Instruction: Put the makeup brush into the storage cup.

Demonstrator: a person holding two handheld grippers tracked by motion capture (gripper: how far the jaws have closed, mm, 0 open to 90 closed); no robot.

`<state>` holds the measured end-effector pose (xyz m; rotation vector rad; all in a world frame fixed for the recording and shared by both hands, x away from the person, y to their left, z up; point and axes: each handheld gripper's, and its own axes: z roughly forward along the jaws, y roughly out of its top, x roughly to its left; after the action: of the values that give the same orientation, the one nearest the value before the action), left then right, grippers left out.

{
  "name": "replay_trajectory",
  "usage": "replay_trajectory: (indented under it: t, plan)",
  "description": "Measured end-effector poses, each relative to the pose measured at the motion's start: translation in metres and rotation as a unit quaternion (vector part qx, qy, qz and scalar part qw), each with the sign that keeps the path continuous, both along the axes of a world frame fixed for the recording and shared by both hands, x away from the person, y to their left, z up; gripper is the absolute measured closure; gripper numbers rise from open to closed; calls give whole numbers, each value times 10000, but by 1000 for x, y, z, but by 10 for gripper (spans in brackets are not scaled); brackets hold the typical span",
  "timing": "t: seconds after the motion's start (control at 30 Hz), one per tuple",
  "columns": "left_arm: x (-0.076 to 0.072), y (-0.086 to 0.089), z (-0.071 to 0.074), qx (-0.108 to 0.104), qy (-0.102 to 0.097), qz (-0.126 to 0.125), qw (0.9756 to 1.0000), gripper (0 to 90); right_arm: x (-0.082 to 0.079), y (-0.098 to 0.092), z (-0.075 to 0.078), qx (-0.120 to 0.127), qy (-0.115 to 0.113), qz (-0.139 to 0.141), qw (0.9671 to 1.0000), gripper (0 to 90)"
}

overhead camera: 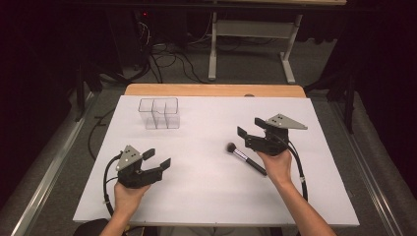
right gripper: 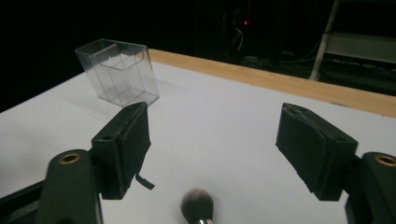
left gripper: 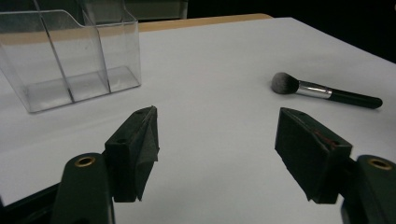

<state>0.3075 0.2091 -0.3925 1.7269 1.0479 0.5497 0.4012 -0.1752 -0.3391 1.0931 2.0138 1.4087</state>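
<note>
White table seen from above. Near left: left gripper, jaws spread wide, grasping nothing. At right: right gripper, jaws likewise released and empty. Just near the right gripper, lying flat: black-handled makeup brush, bristles pointing far-left. Far left: clear divided plastic organizer, upright.

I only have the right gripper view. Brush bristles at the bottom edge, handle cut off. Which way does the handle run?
Observer: In the high view the brush lies flat, its handle running toward the person's right hand, ending beside it.
Operator: Left gripper holding anything?
Observer: No. The left gripper is open, nothing between its jaws.
Operator: Organizer loaded?
Observer: The left gripper view shows the clear organizer with bare compartments.
</note>
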Motion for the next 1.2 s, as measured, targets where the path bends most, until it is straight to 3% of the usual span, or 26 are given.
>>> replay_trajectory:
  t: [0.2,0.37,0.5,0.6,0.67,0.7,0.77,0.83,0.9,0.93,1.0,1.03,1.07,1.1,1.13,1.2]
  plan:
    - [1,-2,-1,22,27,-52,10000,307,2,3,6,-366,322,127,9987,303]
    - [0,-3,-1,55,29,-69,10000,307,5,5,11,-827,550,143,9950,281]
    - [1,-3,-1,61,28,-78,9999,307,7,5,13,-969,747,183,9923,279]
    - [1,-2,-1,31,33,-78,10000,307,9,7,19,-1220,950,271,9876,294]
    - [1,-3,-1,29,34,-81,10000,307,9,8,20,-1265,998,293,9865,299]
    - [1,-3,-1,54,48,-88,9999,306,10,10,22,-1405,1098,351,9834,306]
    - [1,-3,-1,30,41,-91,9999,306,11,10,22,-1423,1135,368,9826,307]
    - [1,-2,-1,22,36,-85,10000,306,11,13,27,-1578,1232,428,9788,318]
    - [1,-2,-1,16,42,-76,10000,305,12,13,28,-1600,1259,429,9781,320]
    - [2,-2,-1,18,42,-75,10000,305,13,15,31,-1684,1335,509,9753,325]
    - [2,-2,-1,10,46,-74,10000,305,14,16,32,-1721,1354,525,9743,329]
    - [2,-2,-1,11,33,-79,10000,306,14,17,35,-1814,1427,571,9713,336]
    - [2,-2,-1,11,33,-79,10000,305,14,17,35,-1814,1427,571,9713,336]
    - [2,-3,-1,37,37,-84,10000,305,15,20,35,-1947,1566,634,9662,343]
    - [2,-3,-1,46,42,-86,9999,305,15,20,35,-1947,1566,634,9662,343]
    - [1,-2,0,18,18,-72,10000,306,15,21,34,-2056,1672,703,9617,342]
